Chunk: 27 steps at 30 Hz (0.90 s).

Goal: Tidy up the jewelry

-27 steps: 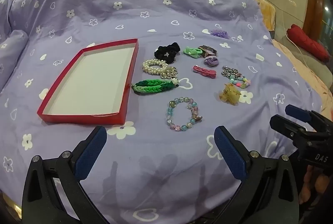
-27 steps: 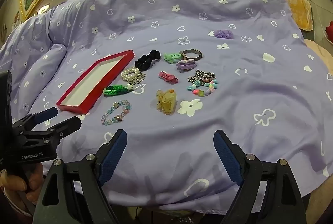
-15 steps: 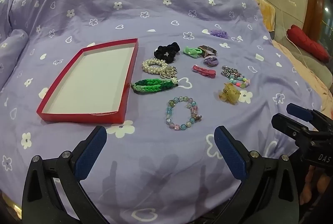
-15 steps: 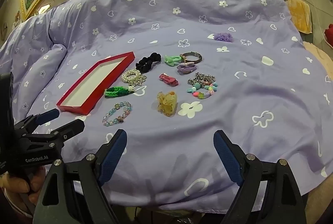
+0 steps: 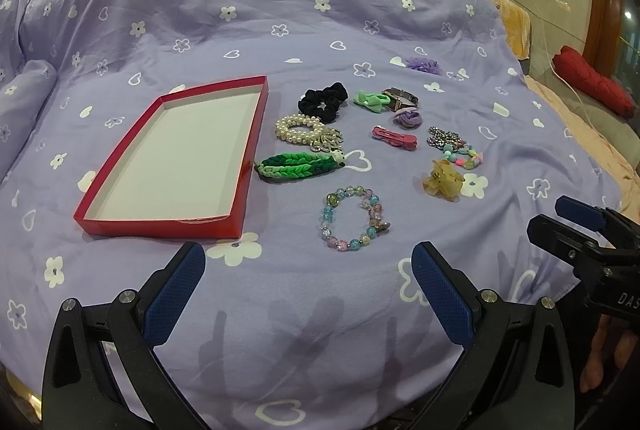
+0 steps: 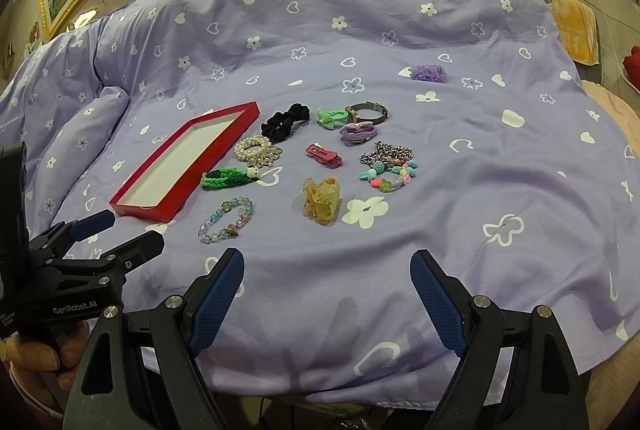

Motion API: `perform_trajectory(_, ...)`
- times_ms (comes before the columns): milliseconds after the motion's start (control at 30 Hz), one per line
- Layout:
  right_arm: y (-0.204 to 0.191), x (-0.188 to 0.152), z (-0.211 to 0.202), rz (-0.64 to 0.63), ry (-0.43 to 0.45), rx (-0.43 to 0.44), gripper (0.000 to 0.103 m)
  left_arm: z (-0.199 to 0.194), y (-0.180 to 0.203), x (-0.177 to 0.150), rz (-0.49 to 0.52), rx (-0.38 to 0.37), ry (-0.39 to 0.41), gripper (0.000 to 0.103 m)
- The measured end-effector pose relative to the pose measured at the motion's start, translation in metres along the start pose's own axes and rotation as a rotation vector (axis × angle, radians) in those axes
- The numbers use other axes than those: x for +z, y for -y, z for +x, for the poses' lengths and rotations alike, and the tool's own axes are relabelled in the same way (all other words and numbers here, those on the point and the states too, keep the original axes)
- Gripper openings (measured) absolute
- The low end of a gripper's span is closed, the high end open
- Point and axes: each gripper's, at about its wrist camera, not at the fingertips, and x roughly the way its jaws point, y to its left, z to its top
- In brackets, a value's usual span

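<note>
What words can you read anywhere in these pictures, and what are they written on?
"GenRobot.AI": on the black body of the left tool, seen from the right camera.
"DAS", cut off by the picture edge: on the black body of the right tool, seen from the left camera.
Small white print at the left tool's edge: too small to read.

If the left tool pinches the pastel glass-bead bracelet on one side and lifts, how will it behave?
The bead bracelet looks strung on cord, so it will probably sag into a hanging loop rather than hold its ring shape. Its glossy round beads may slip or roll between the pads, so pinch across the strand. On the soft quilt, pushing would likely bunch it, not slide it.
</note>
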Motion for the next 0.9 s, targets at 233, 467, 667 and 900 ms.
perform_trajectory(233,-0.0013,0.0015,-0.0031,0.001,0.010,0.012,0.087,0.0002,0.0002,0.0012,0.005,0.005,0.003,0.103)
perform_trajectory(467,-0.0044,0.0034,-0.0019,-0.005,0.015,0.015,0.087,0.0005,0.0004,0.0015,0.006,0.004,0.005,0.103)
perform_trajectory(667,-0.0064,0.0030,-0.0013,-0.010,0.018,0.024,0.087,0.0002,-0.0004,0.0017,0.002,0.008,0.005,0.103)
perform_trajectory(900,-0.0069,0.0038,-0.0025,-0.010,0.025,0.031,0.087,0.0007,0.0000,0.0010,0.014,0.011,0.010,0.103)
